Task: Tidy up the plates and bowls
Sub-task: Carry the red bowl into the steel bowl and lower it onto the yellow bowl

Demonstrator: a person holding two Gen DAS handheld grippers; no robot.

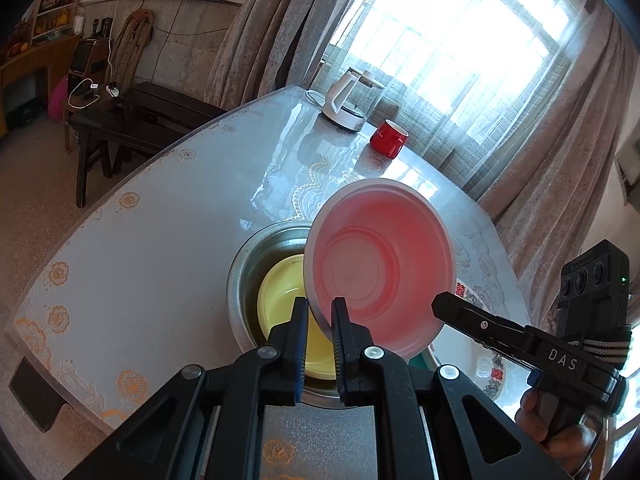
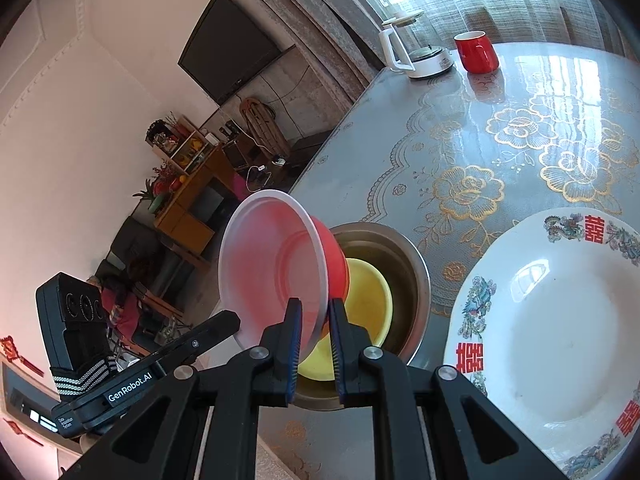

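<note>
My left hand-held gripper (image 1: pixel 320 312) pinches the near rim of the red bowl (image 1: pixel 380 264), which tilts up toward one o'clock from the tips. My right hand-held gripper (image 2: pixel 316 312) clamps the same bowl's (image 2: pixel 276 272) rim at its other side, the bowl leaning toward eleven o'clock. Just beyond it, a yellow bowl (image 2: pixel 368 296) sits inside a steel basin (image 2: pixel 404 252) on the counter (image 2: pixel 500 140); a white plate (image 2: pixel 560 320) lies at three o'clock.

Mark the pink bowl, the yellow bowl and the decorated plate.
pink bowl (image 1: pixel 380 264): left wrist view, inner floor.
yellow bowl (image 2: pixel 368 292): right wrist view, inner wall.
decorated plate (image 2: pixel 560 320): right wrist view, bare white centre.
</note>
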